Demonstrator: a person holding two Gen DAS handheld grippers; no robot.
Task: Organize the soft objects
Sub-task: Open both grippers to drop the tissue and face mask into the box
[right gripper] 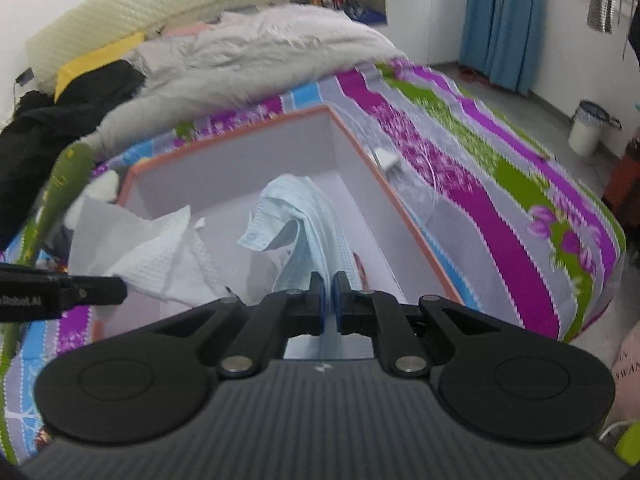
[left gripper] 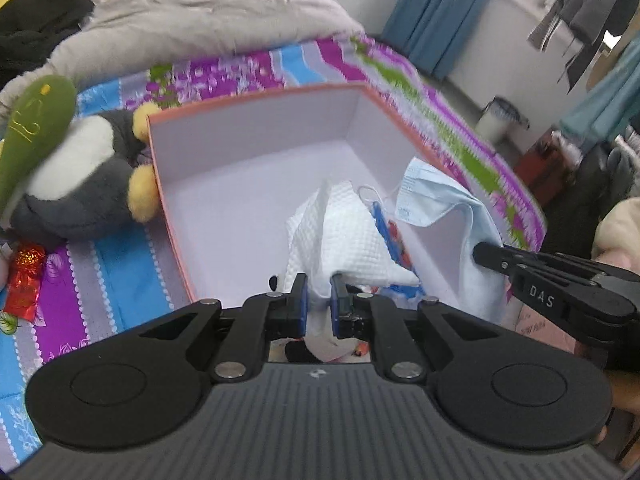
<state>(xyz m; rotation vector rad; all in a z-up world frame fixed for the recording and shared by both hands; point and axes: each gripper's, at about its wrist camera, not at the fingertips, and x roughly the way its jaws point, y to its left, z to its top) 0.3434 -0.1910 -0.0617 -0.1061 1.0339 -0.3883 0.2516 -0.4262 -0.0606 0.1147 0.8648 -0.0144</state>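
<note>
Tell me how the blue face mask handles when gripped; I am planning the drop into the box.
Probably floppy: the blue face mask droops in folds from the right hand-held gripper. Likely very light, being thin. It may snag on the box rim.

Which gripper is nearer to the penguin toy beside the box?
Left. The left gripper, holding the paper towel, is nearer the penguin toy; the right gripper, holding the face mask, is farther away.

White waffle-textured tissue (left gripper: 340,232), pale blue mask (right gripper: 304,216), orange-rimmed box (left gripper: 256,98)
</note>
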